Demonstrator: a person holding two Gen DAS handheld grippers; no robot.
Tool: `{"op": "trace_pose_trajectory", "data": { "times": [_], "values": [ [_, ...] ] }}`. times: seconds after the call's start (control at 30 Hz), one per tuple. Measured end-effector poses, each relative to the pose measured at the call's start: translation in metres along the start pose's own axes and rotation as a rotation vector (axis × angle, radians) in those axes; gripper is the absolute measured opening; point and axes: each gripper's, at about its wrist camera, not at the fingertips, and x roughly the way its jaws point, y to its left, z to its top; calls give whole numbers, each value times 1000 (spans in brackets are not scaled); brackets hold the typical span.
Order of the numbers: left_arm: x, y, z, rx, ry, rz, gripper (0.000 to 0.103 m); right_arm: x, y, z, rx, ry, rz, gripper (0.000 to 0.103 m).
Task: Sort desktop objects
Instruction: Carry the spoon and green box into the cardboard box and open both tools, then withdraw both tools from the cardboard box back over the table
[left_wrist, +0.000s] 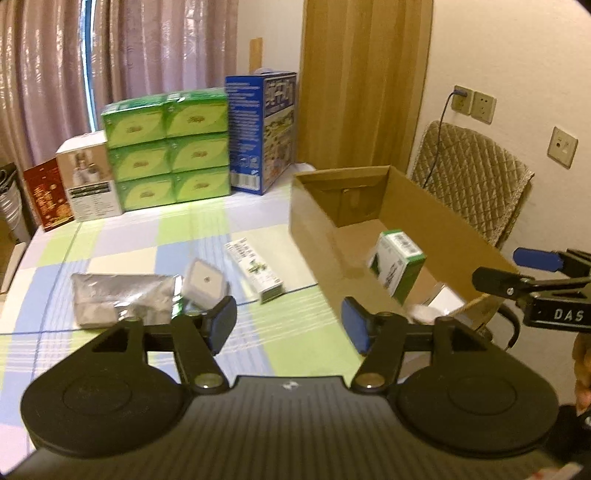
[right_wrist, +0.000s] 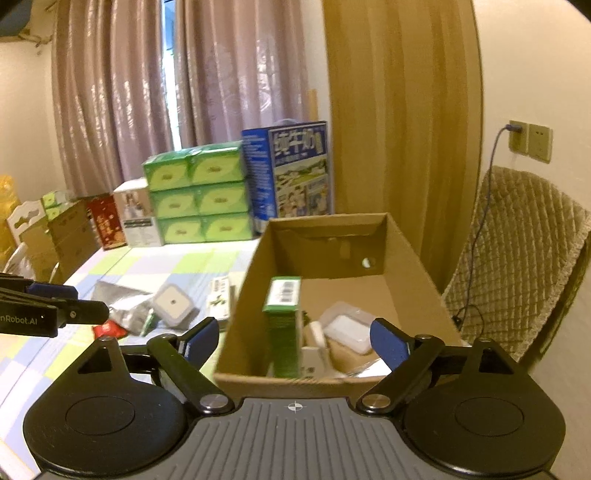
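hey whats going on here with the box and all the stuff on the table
A person is sorting small items off a checked tablecloth into an open cardboard box, holding a two-finger gripper in each hand. Both the left gripper and the right gripper have open jaws with nothing between them. A green carton already sits in the box with other white items. A silver pouch, a white square gadget and a slim white carton remain on the table.
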Motion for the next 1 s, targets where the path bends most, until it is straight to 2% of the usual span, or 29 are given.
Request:
{"op": "trace_pose_trajectory", "data": {
  "times": [0.1,0.37,0.5,0.8,1.0],
  "values": [
    [-10,13,-8,-23,3,27,74,0,15,-2,-21,16,16,89],
    [-35,51,-30,-79,14,81,86,-4,54,-6,-71,16,61,97],
    [-47,73,-43,-111,3,110,96,-3,69,-7,-84,18,83,99],
    [-59,118,-71,-145,23,191,100,9,107,-16,-115,35,160,101],
    [-52,145,-83,-175,33,207,101,31,123,-28,-148,66,184,101]
  ]
}}
